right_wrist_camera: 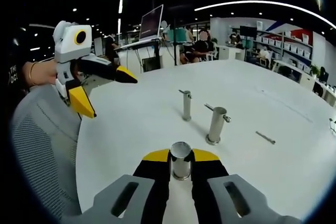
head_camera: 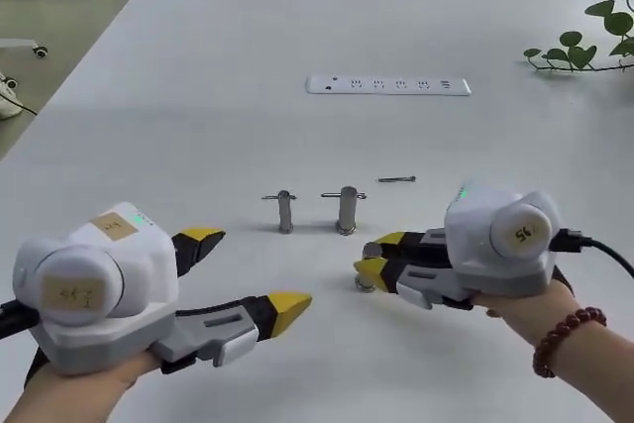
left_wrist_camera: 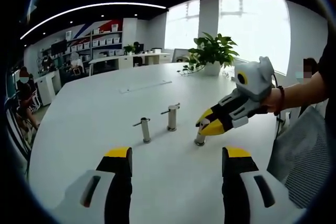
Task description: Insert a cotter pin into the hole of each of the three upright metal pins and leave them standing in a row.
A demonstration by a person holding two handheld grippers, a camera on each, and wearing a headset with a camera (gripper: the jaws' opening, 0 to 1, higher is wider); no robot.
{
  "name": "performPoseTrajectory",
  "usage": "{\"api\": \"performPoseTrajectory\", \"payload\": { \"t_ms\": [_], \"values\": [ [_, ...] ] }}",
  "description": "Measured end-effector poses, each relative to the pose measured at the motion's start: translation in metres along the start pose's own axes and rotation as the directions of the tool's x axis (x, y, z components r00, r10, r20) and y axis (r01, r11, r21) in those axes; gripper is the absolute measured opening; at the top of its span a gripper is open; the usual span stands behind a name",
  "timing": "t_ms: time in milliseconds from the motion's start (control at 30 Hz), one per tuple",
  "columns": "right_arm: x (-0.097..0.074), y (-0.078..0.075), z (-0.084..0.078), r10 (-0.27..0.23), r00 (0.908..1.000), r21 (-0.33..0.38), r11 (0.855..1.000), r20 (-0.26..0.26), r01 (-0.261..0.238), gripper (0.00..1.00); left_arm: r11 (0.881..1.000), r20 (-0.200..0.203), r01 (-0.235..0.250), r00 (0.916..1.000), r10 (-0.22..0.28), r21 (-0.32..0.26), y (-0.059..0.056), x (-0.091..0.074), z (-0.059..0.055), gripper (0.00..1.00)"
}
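Two upright metal pins stand side by side on the white table, each with a cotter pin through its top: a thin one (head_camera: 285, 212) (left_wrist_camera: 145, 129) (right_wrist_camera: 186, 105) and a thicker one (head_camera: 347, 210) (left_wrist_camera: 172, 117) (right_wrist_camera: 216, 125). A third metal pin (head_camera: 366, 281) (left_wrist_camera: 200, 139) (right_wrist_camera: 181, 160) stands nearer me, and my right gripper (head_camera: 378, 256) (left_wrist_camera: 211, 121) (right_wrist_camera: 181, 157) is shut on it. A loose cotter pin (head_camera: 396, 179) (right_wrist_camera: 265, 137) lies flat behind the row. My left gripper (head_camera: 246, 272) (left_wrist_camera: 177, 156) (right_wrist_camera: 105, 92) hovers open at the lower left with nothing between its jaws.
A white power strip (head_camera: 388, 85) lies further back on the table (head_camera: 198, 96). A leafy plant (head_camera: 594, 42) (left_wrist_camera: 212, 53) reaches in at the far right edge. People sit at desks beyond the table in the right gripper view.
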State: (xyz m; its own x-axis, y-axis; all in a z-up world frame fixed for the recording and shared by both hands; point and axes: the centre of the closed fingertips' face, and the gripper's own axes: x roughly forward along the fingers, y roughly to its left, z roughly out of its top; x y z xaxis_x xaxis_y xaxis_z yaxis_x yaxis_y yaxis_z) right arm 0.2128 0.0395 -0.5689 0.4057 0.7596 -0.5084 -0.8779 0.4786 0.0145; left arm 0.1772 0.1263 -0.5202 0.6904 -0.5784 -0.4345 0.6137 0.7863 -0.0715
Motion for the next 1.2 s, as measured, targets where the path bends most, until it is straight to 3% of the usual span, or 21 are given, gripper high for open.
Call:
{"api": "performPoseTrajectory", "payload": {
  "t_ms": [233, 500, 633, 933, 1133, 1200],
  "values": [
    [-0.003, 0.000, 0.004, 0.008, 0.9999, 0.031, 0.999, 0.013, -0.008, 0.15, 1.000, -0.004, 0.001, 1.0000, -0.001, -0.003, 0.000, 0.000, -0.001, 0.69],
    [-0.017, 0.004, 0.016, 0.056, 0.9983, 0.054, 0.997, 0.016, -0.057, 0.23, 1.000, -0.001, 0.005, 1.0000, -0.005, -0.004, -0.002, 0.000, -0.001, 0.69],
    [-0.025, -0.001, 0.022, 0.054, 0.9982, 0.066, 0.996, 0.025, -0.056, 0.24, 1.000, -0.002, 0.006, 1.0000, -0.006, -0.011, -0.001, 0.000, -0.003, 0.69],
    [-0.040, -0.021, 0.037, 0.050, 0.9987, 0.100, 0.994, -0.011, -0.049, 0.27, 1.000, 0.014, 0.004, 0.9999, -0.004, -0.018, -0.001, 0.001, -0.001, 0.73],
    [-0.044, -0.045, 0.044, 0.034, 0.9967, 0.060, 0.998, -0.074, -0.030, 0.27, 1.000, 0.024, 0.004, 0.9997, -0.003, -0.021, 0.000, 0.003, 0.001, 0.77],
    [-0.044, -0.059, 0.043, 0.025, 0.9923, 0.046, 0.999, -0.122, -0.020, 0.27, 1.000, 0.027, 0.004, 0.9996, -0.003, -0.019, 0.000, 0.003, 0.002, 0.78]
  ]
}}
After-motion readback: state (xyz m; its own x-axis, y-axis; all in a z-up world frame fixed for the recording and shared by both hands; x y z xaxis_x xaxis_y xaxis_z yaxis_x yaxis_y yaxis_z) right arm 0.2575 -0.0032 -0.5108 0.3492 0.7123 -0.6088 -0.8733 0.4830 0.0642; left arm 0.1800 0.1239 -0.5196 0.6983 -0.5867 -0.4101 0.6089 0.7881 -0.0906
